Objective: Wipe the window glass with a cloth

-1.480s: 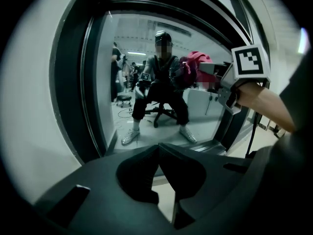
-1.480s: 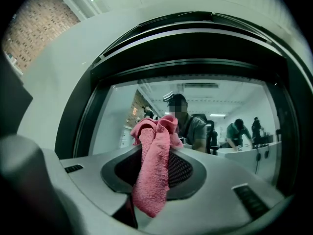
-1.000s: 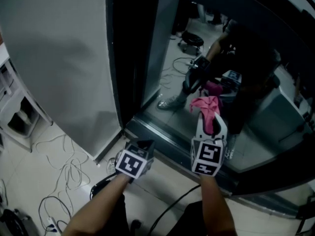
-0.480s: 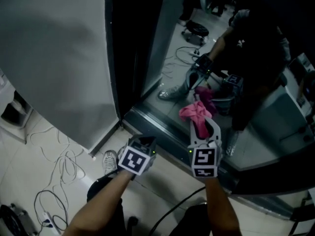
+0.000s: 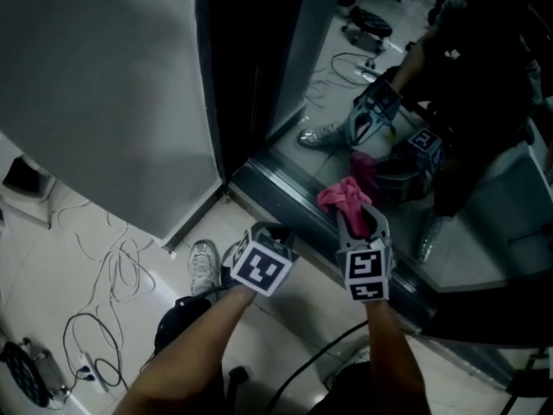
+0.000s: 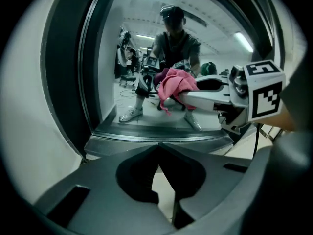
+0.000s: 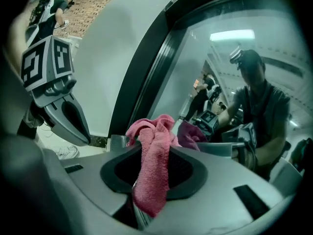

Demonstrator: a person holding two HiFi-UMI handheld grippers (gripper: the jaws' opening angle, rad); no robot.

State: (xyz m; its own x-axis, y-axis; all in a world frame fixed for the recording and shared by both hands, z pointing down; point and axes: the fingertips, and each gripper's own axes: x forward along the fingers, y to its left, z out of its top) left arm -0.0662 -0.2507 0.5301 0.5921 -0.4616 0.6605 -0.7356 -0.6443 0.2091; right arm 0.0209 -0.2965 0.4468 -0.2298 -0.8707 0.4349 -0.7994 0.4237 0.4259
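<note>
While my right hand-held gripper clamps a pink cloth, the left hand-held gripper hangs just beside it with nothing in it. In the right gripper view the cloth runs down between the two jaws, pinched there, with a bunched wad standing above them. That wad sits low on the window glass, right by its own darker reflection; I cannot tell whether it actually presses on the pane. In the left gripper view my left hand-held gripper has its jaw tips brought together, touching, and it points at the dark sill below the glass. From there I also see the right hand-held gripper reaching in from the right. Below, in the head view, a pale shoe and loose cables lie on the floor.
</note>
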